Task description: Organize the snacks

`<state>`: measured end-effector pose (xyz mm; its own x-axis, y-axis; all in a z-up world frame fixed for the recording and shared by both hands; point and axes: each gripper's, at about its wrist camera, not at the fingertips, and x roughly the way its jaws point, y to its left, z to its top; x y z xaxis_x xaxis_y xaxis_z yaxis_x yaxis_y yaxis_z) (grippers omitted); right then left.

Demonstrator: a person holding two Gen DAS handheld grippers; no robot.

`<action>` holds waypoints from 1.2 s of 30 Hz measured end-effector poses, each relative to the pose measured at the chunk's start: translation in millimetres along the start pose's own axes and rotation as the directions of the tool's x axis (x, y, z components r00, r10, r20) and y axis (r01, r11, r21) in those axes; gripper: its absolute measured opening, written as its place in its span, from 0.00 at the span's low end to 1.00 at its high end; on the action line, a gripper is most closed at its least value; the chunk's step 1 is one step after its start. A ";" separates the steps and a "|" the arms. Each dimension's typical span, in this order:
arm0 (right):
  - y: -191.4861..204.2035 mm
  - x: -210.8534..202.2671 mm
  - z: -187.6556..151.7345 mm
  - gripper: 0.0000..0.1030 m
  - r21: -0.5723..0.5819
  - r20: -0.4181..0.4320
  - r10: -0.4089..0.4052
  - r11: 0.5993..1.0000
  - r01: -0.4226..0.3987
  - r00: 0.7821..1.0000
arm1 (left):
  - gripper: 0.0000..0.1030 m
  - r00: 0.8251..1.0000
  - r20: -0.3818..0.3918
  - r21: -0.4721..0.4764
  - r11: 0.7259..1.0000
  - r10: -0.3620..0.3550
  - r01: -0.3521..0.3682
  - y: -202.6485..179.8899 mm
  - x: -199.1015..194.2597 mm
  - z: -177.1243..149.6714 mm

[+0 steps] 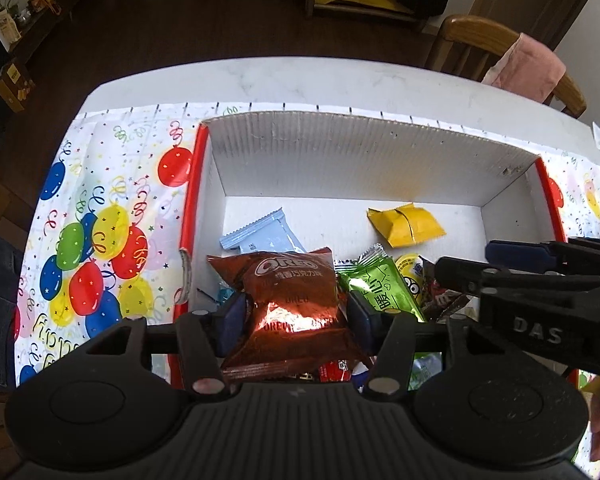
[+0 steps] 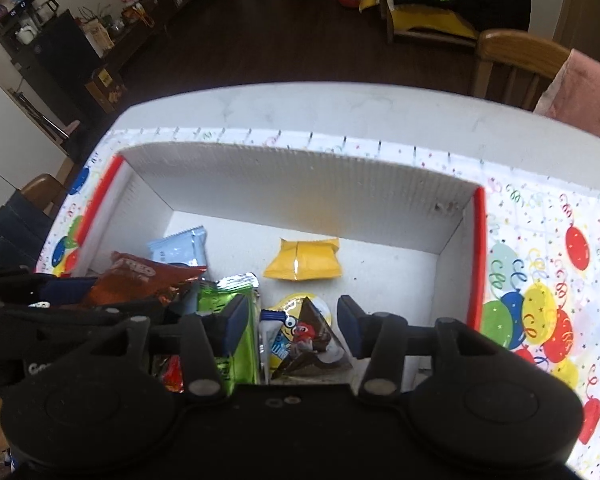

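Observation:
My left gripper is shut on a brown Oreo packet and holds it over the near left of a white cardboard box. The packet also shows in the right wrist view. My right gripper is open over the near middle of the box, above a brown M&M's pack and a yellow cup snack, touching neither. A green packet lies by its left finger. A light blue packet and a yellow packet lie on the box floor.
The box has red side rims and sits on a balloon-print cloth over a white marble table. A wooden chair with a pink cloth stands beyond the table's far right. The right gripper's body crosses the left wrist view.

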<state>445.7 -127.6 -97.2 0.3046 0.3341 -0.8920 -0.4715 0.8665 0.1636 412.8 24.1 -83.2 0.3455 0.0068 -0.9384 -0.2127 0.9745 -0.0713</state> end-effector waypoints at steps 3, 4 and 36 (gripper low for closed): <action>1.5 -13.6 -3.7 0.50 -0.010 0.021 0.002 1.000 -0.002 1.000 | 0.54 1.000 0.023 -0.008 1.000 -0.008 0.008 3.6 -8.5 -4.3; 2.7 -18.5 -5.6 0.51 -0.017 0.029 0.002 1.000 -0.002 1.000 | 0.55 0.999 0.033 -0.008 1.000 -0.011 0.012 4.1 -12.3 -6.3; 45.7 -166.7 -117.5 0.99 -0.128 0.390 0.080 0.991 -0.032 0.918 | 0.75 0.907 0.408 0.127 0.990 -0.103 0.055 3.9 -154.9 -125.5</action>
<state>276.1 -187.2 9.4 0.5642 0.5203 -0.6411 -0.5833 0.8007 0.1366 243.8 -1.3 19.5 0.7086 -0.0025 -0.7056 -0.0757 0.9940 -0.0795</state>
